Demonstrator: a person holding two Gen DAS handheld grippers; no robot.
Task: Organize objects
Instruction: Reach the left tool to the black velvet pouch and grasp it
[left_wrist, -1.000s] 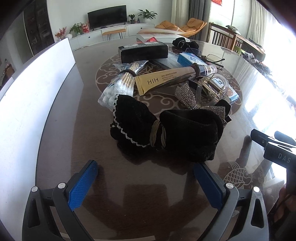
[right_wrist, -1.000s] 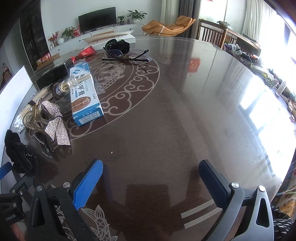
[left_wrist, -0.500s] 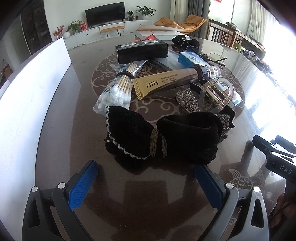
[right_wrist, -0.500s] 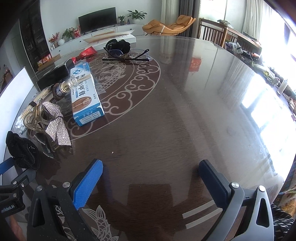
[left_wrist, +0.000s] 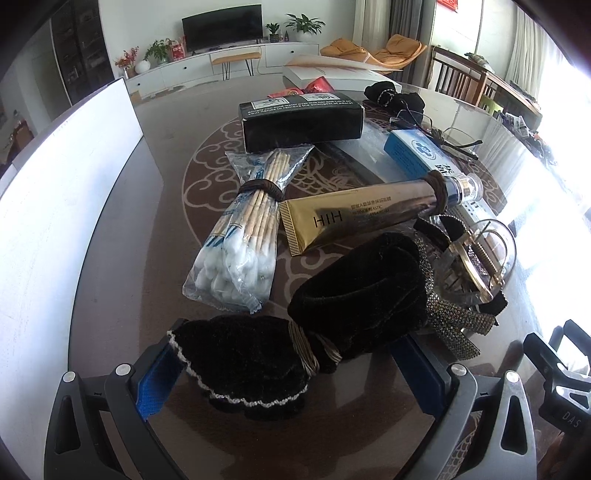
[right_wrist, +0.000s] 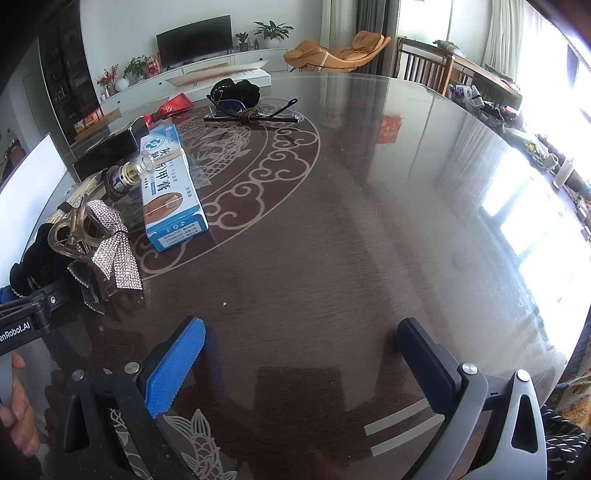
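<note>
While the left gripper (left_wrist: 291, 373) stands with its blue-padded fingers (left_wrist: 157, 380) wide apart, the black velvet bow hair tie with a pale lace edge (left_wrist: 306, 328) lies between them on the dark glossy round table (right_wrist: 351, 240), and whether the pads touch the fabric cannot be told. Just beyond the bow rest a clear bag of cotton swabs bound with a brown band (left_wrist: 245, 225), a gold tube printed HIH (left_wrist: 362, 214), a rhinestone-covered silver bow (left_wrist: 448, 317) and a clear plastic claw clip (left_wrist: 476, 258), all close together. A black rectangular box (left_wrist: 301, 123) and a blue-and-white carton (right_wrist: 170, 188) sit farther back, with a pair of glasses (right_wrist: 251, 110) beyond. The right gripper (right_wrist: 299, 358) hovers over bare tabletop, its fingers spread wide with nothing between them, well apart from the clutter
</note>
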